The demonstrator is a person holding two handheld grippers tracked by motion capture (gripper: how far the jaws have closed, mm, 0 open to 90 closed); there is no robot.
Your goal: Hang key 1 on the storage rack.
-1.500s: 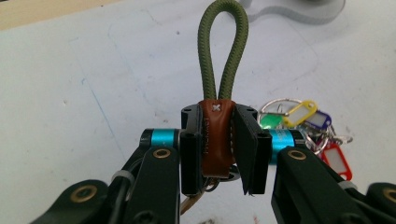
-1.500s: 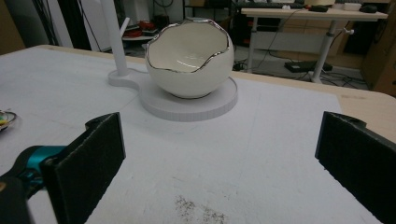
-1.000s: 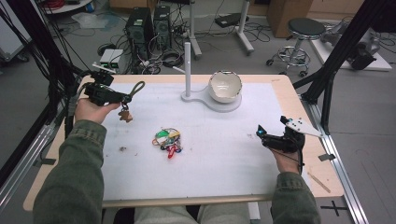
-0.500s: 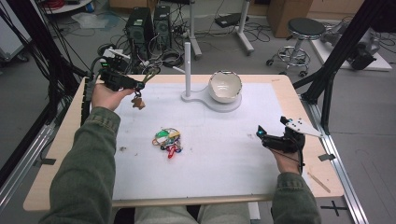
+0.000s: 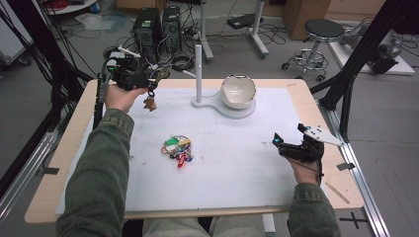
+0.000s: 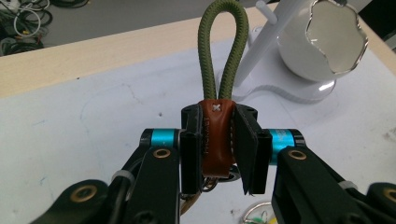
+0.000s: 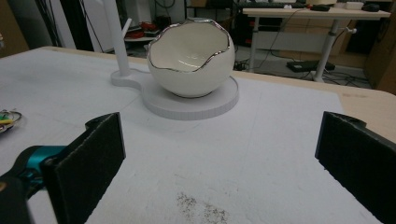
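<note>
A person seated at a white-covered table (image 5: 237, 187) works with a gripper in each hand, the left one raised over the far left corner and the right one resting low near the right edge. Toward the far middle stands a white stand (image 5: 217, 101) with an upright post (image 5: 198, 71) and a short peg near its top, and on its round base sits an egg-shaped bowl (image 5: 238, 90) with a jagged rim. The left gripper (image 6: 218, 149) is clamped on the brown leather tab of a keychain (image 6: 215, 135), whose green cord loop (image 6: 222, 51) rises straight ahead of the jaws, its long axis pointing to the post, which lies to the right of the gripper and a little beyond it (the left hand is plainly the nearer one). A small charm (image 5: 149, 103) dangles below that hand. The next move, by the look of it, is to carry the loop rightward and over the peg. The right gripper (image 5: 277, 143) holds nothing, its jaws spread wide and facing the bowl. A bunch of keys (image 5: 178, 147) lies near mid-table, well apart from both.
</note>
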